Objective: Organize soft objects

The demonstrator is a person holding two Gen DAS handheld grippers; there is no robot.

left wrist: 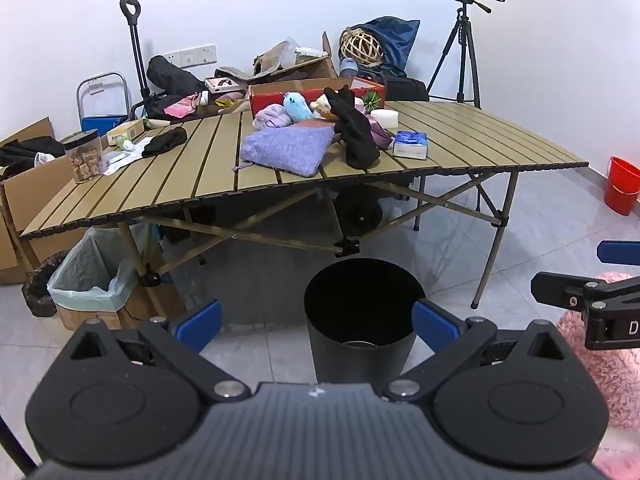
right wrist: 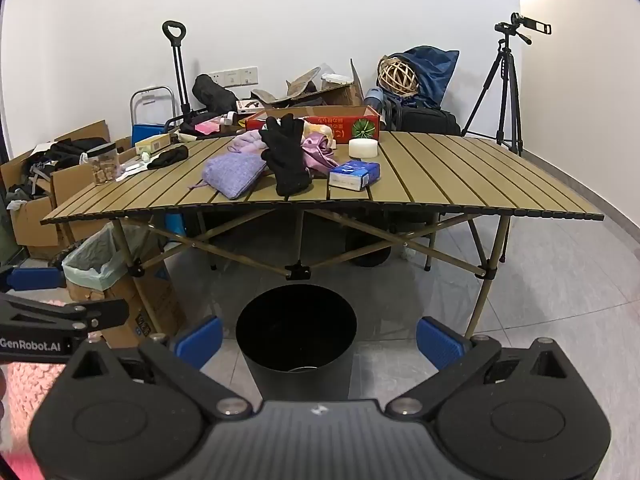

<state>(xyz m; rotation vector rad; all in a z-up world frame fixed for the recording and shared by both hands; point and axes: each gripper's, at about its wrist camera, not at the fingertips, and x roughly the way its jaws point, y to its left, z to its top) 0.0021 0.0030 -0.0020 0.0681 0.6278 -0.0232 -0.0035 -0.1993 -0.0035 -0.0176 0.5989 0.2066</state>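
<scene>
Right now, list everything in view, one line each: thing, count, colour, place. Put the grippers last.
Folding table: one, tan slats, room centre.
Knit pouch: one, lilac, table front left of the pile.
Gloves: black, count unclear, draped over the pile.
Tissue pack: one, blue and white, right of the gloves.
Plush toy: one, light blue, back of the pile.
Box: one, red, behind the pile.
Round white block: one, before the box.
Jar: one, clear, table's left edge.
Bin: one, black, floor before the table.
Bucket: one, red, floor far right.
Tripod: one, black, right corner.
Left gripper: open, nothing held.
Right gripper: open, nothing held.
</scene>
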